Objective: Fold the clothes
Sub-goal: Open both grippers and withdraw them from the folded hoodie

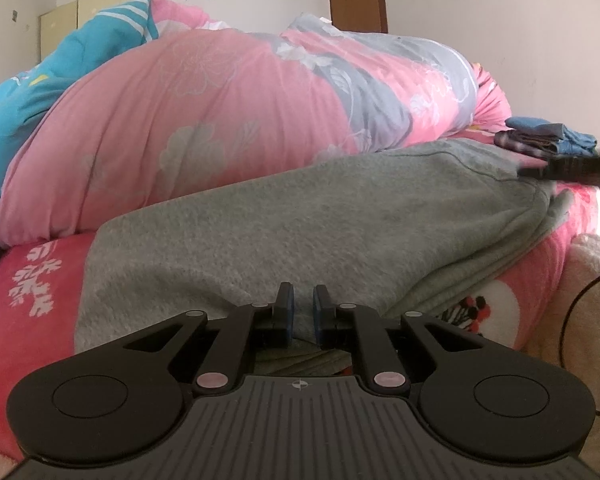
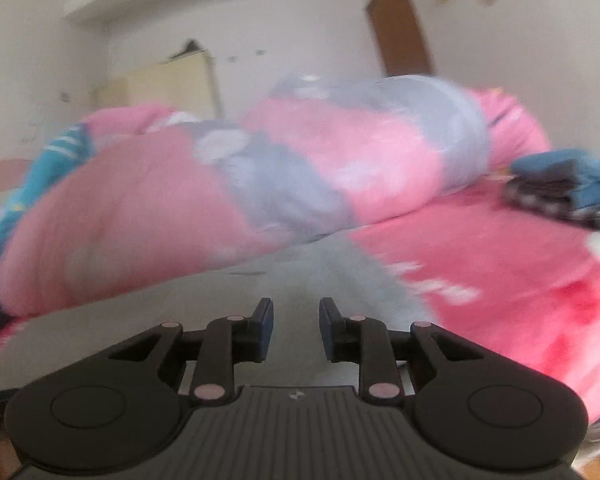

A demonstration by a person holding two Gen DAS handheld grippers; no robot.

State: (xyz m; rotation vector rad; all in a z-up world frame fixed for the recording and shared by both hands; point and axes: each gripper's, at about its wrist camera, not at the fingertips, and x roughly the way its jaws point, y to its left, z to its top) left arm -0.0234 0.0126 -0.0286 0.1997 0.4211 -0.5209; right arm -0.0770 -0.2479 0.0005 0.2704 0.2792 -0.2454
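Observation:
A grey fleece garment (image 1: 300, 224) lies spread across the pink bedspread (image 1: 32, 280), partly doubled over on its right side. My left gripper (image 1: 304, 312) sits at the garment's near edge, its jaws almost together with a fold of grey cloth pinched between them. The right gripper (image 1: 560, 168) shows as a dark blur by the garment's far right corner. In the blurred right wrist view, the right gripper (image 2: 296, 328) hovers over the grey garment (image 2: 320, 272) with its jaws apart and nothing between them.
A big pink and grey quilt (image 1: 228, 120) is heaped behind the garment, with teal bedding (image 1: 60, 64) to its left. A small pile of folded blue and dark clothes (image 1: 548, 140) rests at the far right. A cream blanket (image 1: 588, 300) and a cable hang off the bed's right side.

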